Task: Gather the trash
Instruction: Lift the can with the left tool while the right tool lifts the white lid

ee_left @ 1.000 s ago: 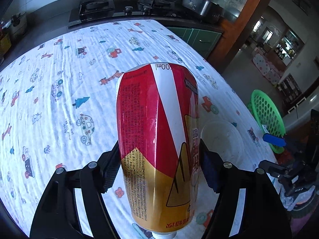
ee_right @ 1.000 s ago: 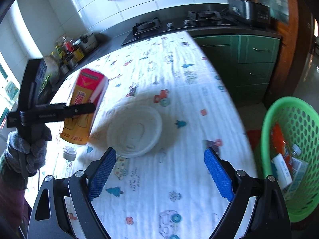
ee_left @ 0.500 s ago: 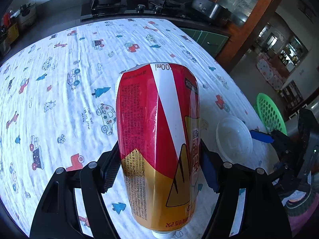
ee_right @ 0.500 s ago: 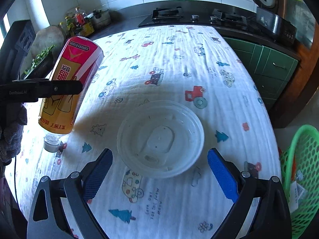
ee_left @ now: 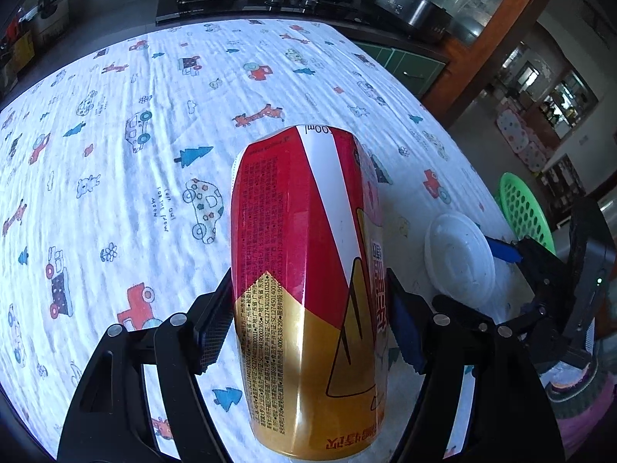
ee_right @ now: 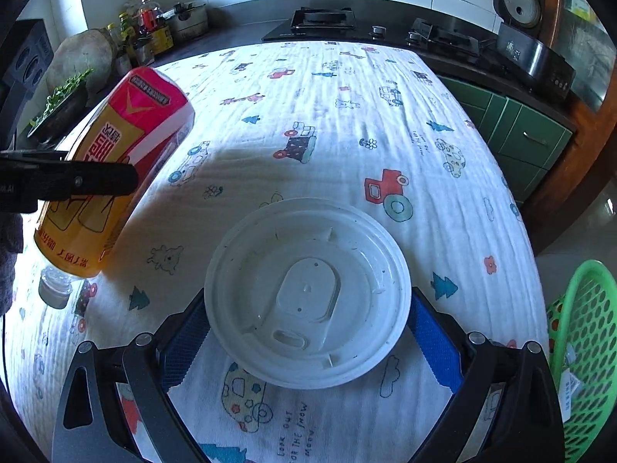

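Centre frame, our left gripper [ee_left: 308,332] clamps the bottle [ee_left: 308,270]; our right gripper's [ee_right: 308,332] open jaws could skid the lid [ee_right: 306,293] away.

One red-and-gold bottle [ee_left: 304,270], one white plastic lid [ee_right: 306,293] and one green basket [ee_right: 586,347] can be counted, along with two grippers: the left gripper [ee_left: 308,328] and the right gripper [ee_right: 308,332]. One printed tablecloth [ee_right: 347,115] covers the single table; on the counter beyond stand one gas stove [ee_right: 324,19] and one rice cooker [ee_right: 518,0]
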The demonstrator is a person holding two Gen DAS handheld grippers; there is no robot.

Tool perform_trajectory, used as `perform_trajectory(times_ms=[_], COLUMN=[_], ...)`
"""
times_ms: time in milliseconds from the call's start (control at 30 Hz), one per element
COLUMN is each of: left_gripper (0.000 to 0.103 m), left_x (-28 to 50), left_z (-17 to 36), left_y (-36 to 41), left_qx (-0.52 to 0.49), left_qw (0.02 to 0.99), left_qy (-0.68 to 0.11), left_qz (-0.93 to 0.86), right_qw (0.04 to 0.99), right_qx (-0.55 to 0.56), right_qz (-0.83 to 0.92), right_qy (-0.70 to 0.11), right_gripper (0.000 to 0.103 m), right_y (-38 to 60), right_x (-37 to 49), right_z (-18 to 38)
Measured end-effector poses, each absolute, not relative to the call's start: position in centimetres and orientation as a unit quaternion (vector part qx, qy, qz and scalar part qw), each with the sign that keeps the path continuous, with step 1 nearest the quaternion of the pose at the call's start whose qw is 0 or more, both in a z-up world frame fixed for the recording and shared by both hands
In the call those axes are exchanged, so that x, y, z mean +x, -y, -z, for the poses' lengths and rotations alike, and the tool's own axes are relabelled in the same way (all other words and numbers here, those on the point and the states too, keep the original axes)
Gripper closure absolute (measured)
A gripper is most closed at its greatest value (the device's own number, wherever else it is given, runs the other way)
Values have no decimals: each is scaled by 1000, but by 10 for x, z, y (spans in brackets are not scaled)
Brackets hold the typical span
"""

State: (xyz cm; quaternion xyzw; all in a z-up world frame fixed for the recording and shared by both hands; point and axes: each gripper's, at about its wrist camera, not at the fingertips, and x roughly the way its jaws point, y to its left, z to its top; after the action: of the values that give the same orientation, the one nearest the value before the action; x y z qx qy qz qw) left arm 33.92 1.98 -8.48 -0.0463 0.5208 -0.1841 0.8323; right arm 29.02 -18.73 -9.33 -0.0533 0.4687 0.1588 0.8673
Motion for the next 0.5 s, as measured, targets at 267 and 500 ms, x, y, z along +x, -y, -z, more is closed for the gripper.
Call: perform_trajectory(times_ms=[267, 500], left_gripper=[30, 33], left_x=[334, 326], left_z=[91, 89], left_y=[-17, -17], left_qx=[-41, -30], left_qw=[825, 829], left_qy=[-533, -530], left_qz=[182, 179], right_qw=[869, 873], right_qx=[-33, -34], right_qz=[-156, -154], right_qy=[-468, -461], right_gripper=[9, 13], right_y=[189, 191], right_x=[294, 289], right_z=[92, 90])
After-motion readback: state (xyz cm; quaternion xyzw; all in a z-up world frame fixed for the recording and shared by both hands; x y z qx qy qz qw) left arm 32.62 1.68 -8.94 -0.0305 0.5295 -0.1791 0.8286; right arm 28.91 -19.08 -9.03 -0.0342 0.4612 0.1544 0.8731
